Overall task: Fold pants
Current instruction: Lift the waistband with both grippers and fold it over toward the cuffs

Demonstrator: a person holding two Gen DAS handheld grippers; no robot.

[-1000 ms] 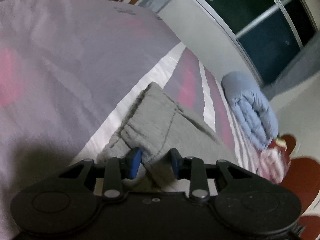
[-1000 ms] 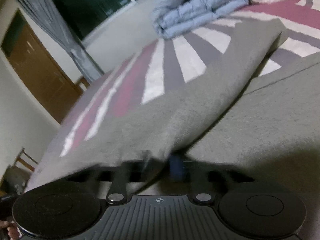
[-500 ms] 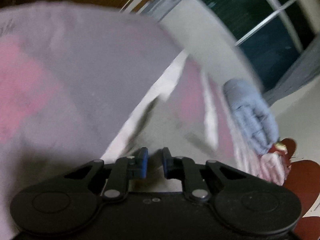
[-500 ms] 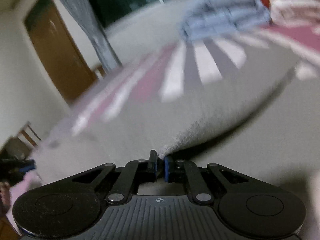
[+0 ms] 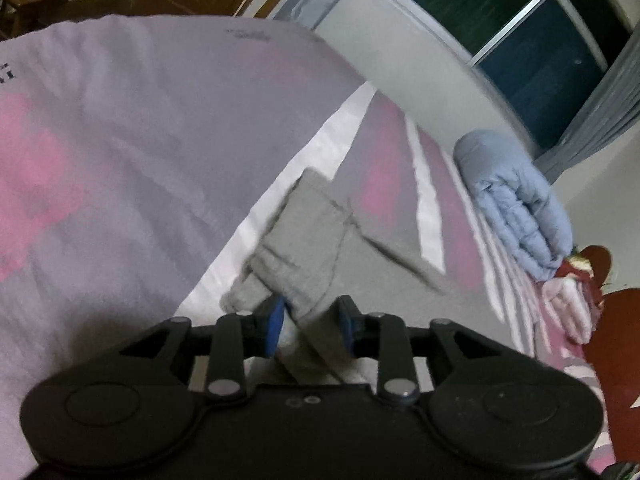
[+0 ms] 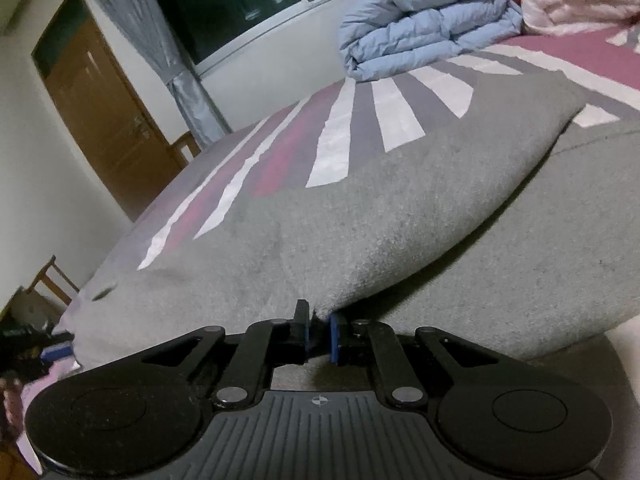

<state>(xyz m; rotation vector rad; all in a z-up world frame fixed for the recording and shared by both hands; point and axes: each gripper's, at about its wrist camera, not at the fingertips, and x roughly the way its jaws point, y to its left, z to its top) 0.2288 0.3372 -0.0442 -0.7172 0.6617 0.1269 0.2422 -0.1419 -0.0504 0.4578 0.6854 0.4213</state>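
The grey pants [image 6: 360, 216] are spread along the bed [image 5: 120, 140], lifted at the near edge where the right tongs [image 6: 319, 334] are clamped, while the left tongs [image 5: 310, 322] are held apart around the waistband.

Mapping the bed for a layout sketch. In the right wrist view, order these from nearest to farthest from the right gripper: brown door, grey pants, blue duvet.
1. Grey pants: pinched in the right gripper.
2. Blue duvet: folded, upper right, at the bed's far edge.
3. Brown door: left wall, beyond the bed.
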